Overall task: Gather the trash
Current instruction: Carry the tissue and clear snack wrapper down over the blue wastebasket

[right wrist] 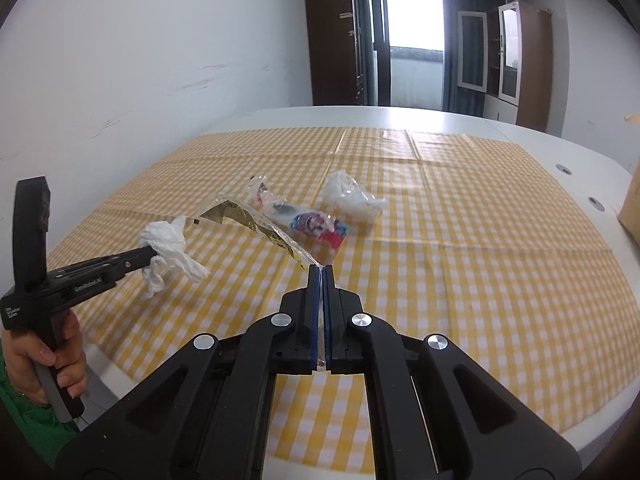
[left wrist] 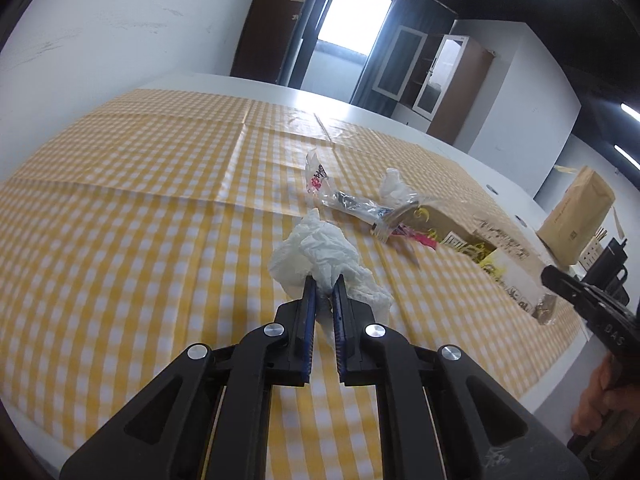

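Observation:
My left gripper (left wrist: 323, 280) is shut on a crumpled white tissue (left wrist: 320, 254) and holds it above the yellow checked tablecloth (left wrist: 140, 216); it also shows in the right wrist view (right wrist: 170, 246). My right gripper (right wrist: 320, 270) is shut on the edge of a flat brown printed bag (right wrist: 264, 228), lifted off the table; in the left wrist view the bag (left wrist: 480, 240) lies toward the right. Clear plastic wrappers (left wrist: 352, 200) and a pink wrapper (right wrist: 320, 228) lie by the bag's far end. A crumpled clear plastic ball (right wrist: 348, 196) sits behind them.
A brown paper bag (left wrist: 576, 220) stands at the table's right edge. The white table (right wrist: 580, 168) extends beyond the cloth, with a wall to the left and cabinets and a door at the back.

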`<state>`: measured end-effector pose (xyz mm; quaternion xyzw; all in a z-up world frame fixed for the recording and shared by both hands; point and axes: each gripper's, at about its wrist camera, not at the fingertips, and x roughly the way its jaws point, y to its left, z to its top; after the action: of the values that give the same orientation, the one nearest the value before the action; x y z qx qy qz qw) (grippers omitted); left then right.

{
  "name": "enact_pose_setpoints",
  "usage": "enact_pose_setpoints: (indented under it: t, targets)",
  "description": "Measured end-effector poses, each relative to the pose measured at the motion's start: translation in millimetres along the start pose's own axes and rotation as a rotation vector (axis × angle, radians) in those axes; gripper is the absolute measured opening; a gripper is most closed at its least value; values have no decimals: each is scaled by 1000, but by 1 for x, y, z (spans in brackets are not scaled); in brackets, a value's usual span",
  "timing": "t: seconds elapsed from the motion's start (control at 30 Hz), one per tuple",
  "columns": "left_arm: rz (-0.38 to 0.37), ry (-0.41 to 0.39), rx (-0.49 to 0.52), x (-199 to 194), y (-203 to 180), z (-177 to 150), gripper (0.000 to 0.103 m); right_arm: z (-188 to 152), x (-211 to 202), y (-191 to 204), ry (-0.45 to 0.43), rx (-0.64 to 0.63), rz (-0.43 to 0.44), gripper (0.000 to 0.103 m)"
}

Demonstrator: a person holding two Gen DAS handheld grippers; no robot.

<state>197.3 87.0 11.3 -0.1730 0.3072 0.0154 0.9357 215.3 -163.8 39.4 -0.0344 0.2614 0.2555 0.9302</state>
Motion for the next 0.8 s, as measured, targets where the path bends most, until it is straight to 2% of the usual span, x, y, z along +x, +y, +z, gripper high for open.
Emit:
enact_pose_setpoints:
  t: [0.37, 0.8]
  targets:
    - [-67, -66, 63, -84, -15, -50, 8, -47, -47, 18, -45, 16, 39, 1]
    - [-154, -70, 142, -145, -19, -111, 8, -108, -91, 43, -23, 2, 78, 1]
